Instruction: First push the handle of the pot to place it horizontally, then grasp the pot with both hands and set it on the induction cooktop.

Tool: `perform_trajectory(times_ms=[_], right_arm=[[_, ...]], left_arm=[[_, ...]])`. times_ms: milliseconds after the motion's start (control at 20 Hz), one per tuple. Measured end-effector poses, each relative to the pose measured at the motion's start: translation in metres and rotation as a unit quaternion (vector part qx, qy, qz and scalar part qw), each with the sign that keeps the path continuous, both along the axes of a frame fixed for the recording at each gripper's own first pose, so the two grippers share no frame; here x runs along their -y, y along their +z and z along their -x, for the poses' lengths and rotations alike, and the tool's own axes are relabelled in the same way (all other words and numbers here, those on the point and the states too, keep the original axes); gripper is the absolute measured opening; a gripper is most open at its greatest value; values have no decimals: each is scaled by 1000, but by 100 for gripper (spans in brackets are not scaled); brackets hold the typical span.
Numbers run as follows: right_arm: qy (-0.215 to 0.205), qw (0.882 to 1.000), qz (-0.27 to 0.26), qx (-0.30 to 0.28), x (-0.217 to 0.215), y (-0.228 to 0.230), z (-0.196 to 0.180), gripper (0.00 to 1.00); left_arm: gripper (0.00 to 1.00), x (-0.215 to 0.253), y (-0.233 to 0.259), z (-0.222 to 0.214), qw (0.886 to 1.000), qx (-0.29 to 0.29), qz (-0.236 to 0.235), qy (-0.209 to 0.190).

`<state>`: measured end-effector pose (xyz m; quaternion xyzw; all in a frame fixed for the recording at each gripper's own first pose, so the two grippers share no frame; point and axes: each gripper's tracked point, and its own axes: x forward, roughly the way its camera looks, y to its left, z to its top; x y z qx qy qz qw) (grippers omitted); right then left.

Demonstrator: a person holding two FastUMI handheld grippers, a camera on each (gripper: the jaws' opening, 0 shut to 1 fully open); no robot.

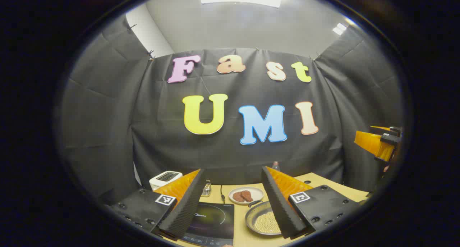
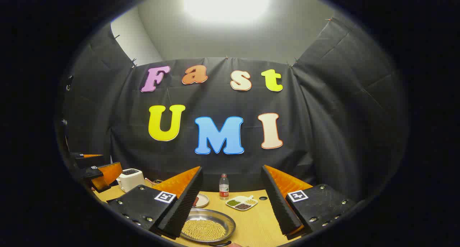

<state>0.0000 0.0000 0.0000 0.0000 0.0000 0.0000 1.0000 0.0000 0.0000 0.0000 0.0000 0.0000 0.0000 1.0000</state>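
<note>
The left gripper (image 1: 233, 200) hung above the table (image 1: 325, 184) with its fingers spread wide and nothing between them. Below and between those fingers lay the induction cooktop (image 1: 212, 220), and just to its right the pot (image 1: 262, 222), a shallow metal pan of pale beans, partly behind the gripper's right finger. Beyond the pot sat a small plate (image 1: 246, 195) with brownish pieces, and past the left finger a white toaster (image 1: 164, 178). The other gripper showed far off to the right.

The right gripper (image 2: 231, 200) was likewise spread and empty. The pot (image 2: 206, 227) sat low ahead, tucked against its left finger; its handle seemed to be the dark sliver at the bottom edge, though the view was too cropped to be sure. Farther ahead stood a bottle (image 2: 224, 186) and a divided dish (image 2: 242, 202).
</note>
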Motion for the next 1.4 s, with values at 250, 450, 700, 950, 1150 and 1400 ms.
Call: perform_trajectory(times_ms=[250, 450, 700, 950, 1150, 1400], right_arm=[[3, 1000, 2, 1, 0, 2, -7, 97], [6, 1000, 4, -4, -2, -2, -10, 97], [3, 1000, 7, -12, -3, -7, -14, 97], [-1, 1000, 7, -24, -7, -12, -15, 97], [-1, 999, 13, -31, -11, -15, -17, 97], [7, 999, 14, -35, -23, -15, -21, 100]], left_arm=[[99, -1, -1, -3, 1000, -1, 6, 5], [99, -3, -1, -4, 1000, 2, 6, 9], [99, -10, -1, -5, 1000, 4, 2, 14], [99, -19, -2, -3, 1000, 11, 4, 18], [100, -26, -1, -3, 1000, 14, 6, 22], [100, -38, 0, -4, 999, 15, 6, 31]])
